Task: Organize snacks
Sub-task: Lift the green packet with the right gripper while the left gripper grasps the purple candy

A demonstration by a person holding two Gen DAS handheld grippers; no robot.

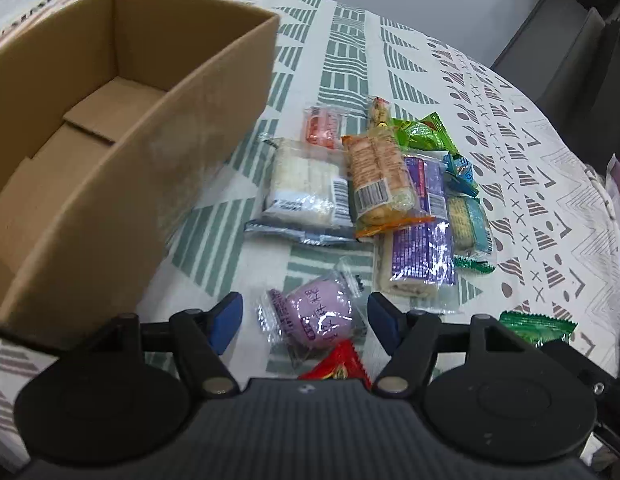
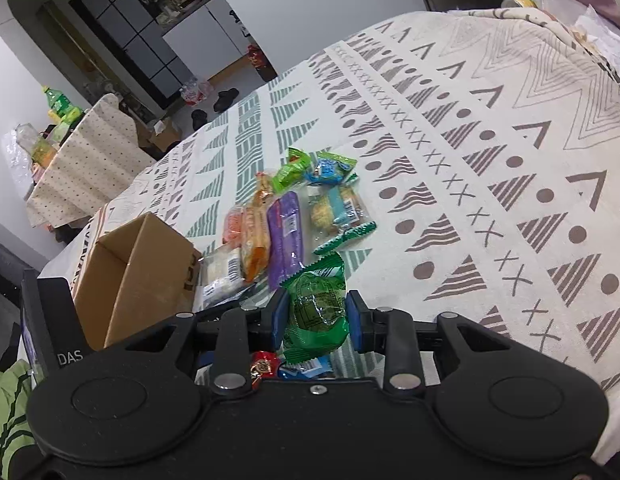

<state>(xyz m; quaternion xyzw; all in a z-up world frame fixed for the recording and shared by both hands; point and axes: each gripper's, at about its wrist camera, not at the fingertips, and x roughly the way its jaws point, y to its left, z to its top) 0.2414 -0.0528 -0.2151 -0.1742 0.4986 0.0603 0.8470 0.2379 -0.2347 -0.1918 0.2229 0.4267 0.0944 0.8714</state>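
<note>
Underneath, patterned tablecloth [image 2: 490, 128]; left gripper [image 1: 305, 318] spread, right gripper [image 2: 317, 318] seemingly pinching green packet [image 2: 316, 312].

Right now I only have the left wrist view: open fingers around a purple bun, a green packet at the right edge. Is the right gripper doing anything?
Observer: Yes. The right gripper has its blue fingers pressed on both sides of that green snack packet.
Reviewer: Anything lying under it?
Observer: A small red wrapper and a blue one show just behind the packet.
Reviewer: And the cardboard box, does it hold any snacks?
Observer: The right wrist view shows only the cardboard box from outside, left of the pile, so it adds nothing about what is inside.
</note>
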